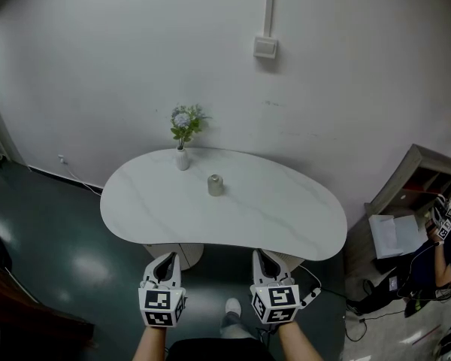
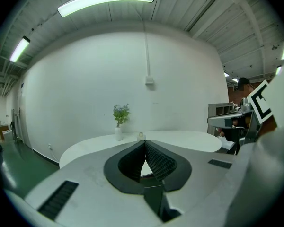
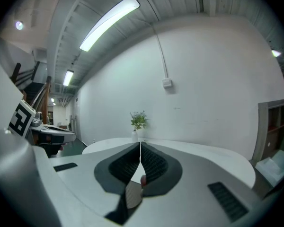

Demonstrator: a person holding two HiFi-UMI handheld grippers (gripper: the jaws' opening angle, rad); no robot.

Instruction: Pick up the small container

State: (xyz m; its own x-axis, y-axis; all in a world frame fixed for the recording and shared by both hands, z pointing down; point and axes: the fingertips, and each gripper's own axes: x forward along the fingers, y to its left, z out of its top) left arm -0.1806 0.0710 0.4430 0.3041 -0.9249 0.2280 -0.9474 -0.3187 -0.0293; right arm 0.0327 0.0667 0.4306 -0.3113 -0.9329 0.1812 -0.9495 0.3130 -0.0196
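Container (image 1: 215, 185) sits on table (image 1: 286, 213) near flower vase (image 1: 182, 159), left claw (image 1: 165, 259) and right claw (image 1: 264, 256) both pressed together, empty.

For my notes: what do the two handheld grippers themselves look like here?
The left gripper and right gripper match: pale grey-white shells tapering to two jaws lined with black ribbed pads, each carrying a cube of black-and-white square markers. The forearms show no sleeves.

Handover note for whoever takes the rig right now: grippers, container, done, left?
Left gripper: shut, empty, just short of the table.
Right gripper: same.
Container: upright mid-table, untouched; vase stands behind it, to the left.
Done: nothing yet.
Left: reach over the table, open one gripper, close on the container, lift.
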